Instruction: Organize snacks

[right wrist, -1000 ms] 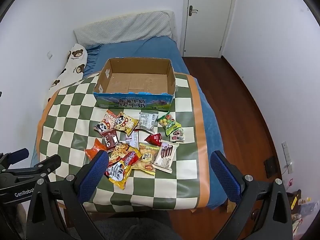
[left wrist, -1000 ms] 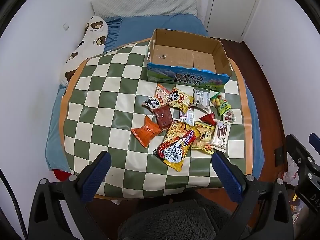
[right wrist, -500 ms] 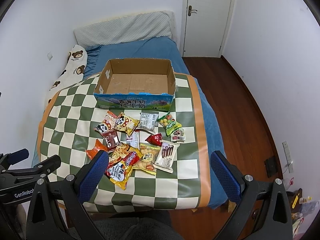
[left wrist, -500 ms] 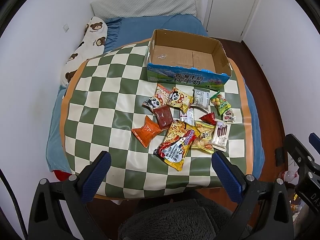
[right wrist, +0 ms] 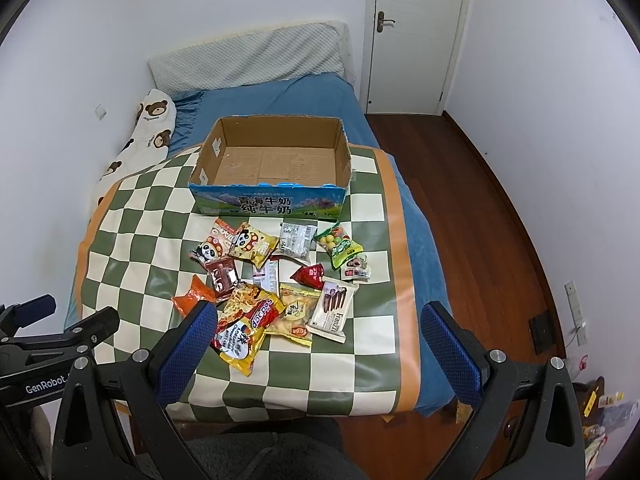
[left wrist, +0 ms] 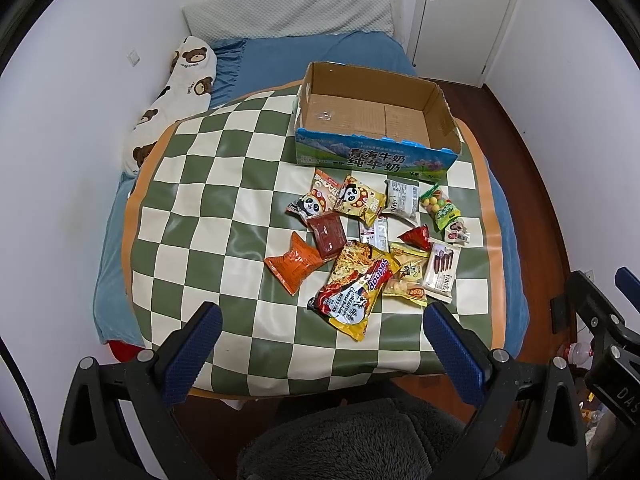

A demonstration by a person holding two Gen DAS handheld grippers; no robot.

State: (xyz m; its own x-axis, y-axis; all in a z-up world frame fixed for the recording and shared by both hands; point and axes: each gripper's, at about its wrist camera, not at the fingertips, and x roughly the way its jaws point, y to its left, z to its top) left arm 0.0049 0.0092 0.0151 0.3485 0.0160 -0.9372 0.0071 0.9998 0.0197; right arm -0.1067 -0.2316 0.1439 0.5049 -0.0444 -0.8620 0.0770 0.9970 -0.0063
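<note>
Blue bed (right wrist: pixel 280 96) against the wall ahead, checkered mat (left wrist: pixel 208 208) laid over it, brown floor (right wrist: pixel 480 208) and white door (right wrist: pixel 416 32) to the far right. Open cardboard box (left wrist: pixel 372 120) sits on the mat's far side, nothing in it; snack packets (left wrist: pixel 360 240) lie scattered between it and the tools, noodle pack (right wrist: pixel 244 324) nearest. Left gripper (left wrist: pixel 320 344) and right gripper (right wrist: pixel 320 340) both spread wide, holding nothing, hovering short of the pile, path unobstructed.

Home bedroom: bed (right wrist: pixel 280 96), pillow (right wrist: pixel 248 60), bear-print bolster (left wrist: pixel 176 92), door (right wrist: pixel 416 32), wood floor (right wrist: pixel 480 216)
</note>
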